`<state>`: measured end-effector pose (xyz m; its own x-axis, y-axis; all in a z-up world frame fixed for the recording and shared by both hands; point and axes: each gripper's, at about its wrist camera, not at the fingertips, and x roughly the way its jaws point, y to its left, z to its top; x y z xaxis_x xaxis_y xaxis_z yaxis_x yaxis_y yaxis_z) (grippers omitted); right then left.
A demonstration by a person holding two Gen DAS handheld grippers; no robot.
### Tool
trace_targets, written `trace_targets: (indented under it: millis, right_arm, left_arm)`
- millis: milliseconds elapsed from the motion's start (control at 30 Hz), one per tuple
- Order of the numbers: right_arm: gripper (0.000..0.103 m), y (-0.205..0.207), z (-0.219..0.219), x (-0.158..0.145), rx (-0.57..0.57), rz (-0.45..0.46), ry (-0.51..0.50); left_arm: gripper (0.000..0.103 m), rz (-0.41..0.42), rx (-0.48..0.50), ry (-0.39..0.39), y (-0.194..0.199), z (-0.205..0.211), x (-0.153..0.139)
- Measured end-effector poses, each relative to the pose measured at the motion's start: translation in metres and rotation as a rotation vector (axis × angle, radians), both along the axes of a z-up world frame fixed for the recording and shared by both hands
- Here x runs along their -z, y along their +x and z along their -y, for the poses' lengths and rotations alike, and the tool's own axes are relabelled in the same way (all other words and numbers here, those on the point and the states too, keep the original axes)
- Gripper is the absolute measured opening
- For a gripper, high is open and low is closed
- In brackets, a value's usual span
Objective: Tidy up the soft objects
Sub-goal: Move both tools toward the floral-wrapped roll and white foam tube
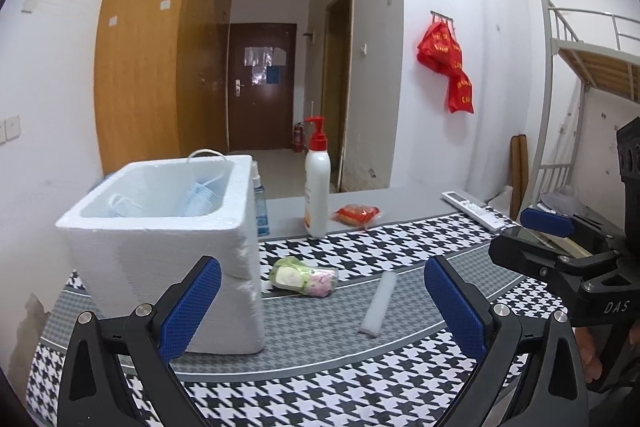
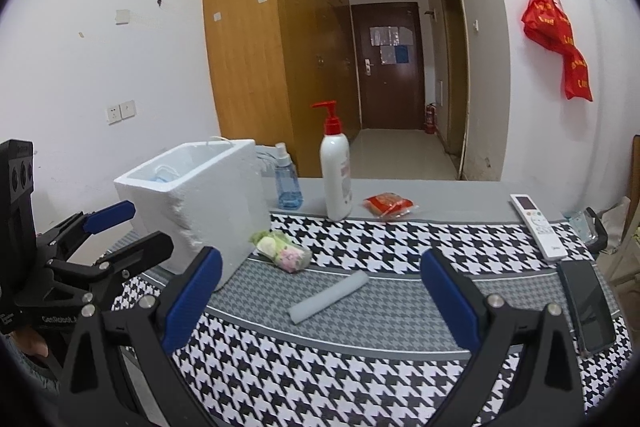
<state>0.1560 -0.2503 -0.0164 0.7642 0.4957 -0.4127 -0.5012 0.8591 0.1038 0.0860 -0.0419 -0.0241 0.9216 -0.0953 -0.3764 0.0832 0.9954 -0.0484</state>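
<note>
Left wrist view: the left claw (image 1: 320, 303) is spread and empty; the foam roll (image 1: 378, 304) lies on the worktop (image 1: 320, 379) just ahead between its fingers, long axis running away. A wrapped bundle (image 1: 303, 275) sits beside the box (image 1: 168, 251).

Right wrist view: the right claw (image 2: 320, 297) is spread too; the roll (image 2: 329, 297) lies slantwise, pale grey, soft-looking, nearer this claw, I judge.

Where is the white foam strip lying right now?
In both wrist views the white foam strip lies flat on the houndstooth mat, centre table, just right of the wrapped soft bundle beside the foam box, untouched.
</note>
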Motion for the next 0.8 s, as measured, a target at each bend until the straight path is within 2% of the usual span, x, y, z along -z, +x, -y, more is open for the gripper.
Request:
trace_targets:
  millis: [333,567,800]
  right_arm:
    - [0.101,0.018,0.018,0.014,0.025,-0.043,-0.008]
    - [0.101,0.030,0.030,0.026,0.022,-0.093,0.024]
    - [0.101,0.036,0.034,0.032,0.018,-0.105,0.019]
  left_arm:
    - [0.102,-0.060,0.020,0.013,0.023,0.015,0.017]
    - [0.102,-0.075,0.029,0.022,0.039,0.024,0.026]
    - [0.102,-0.101,0.019,0.045,0.059,0.030,0.036]
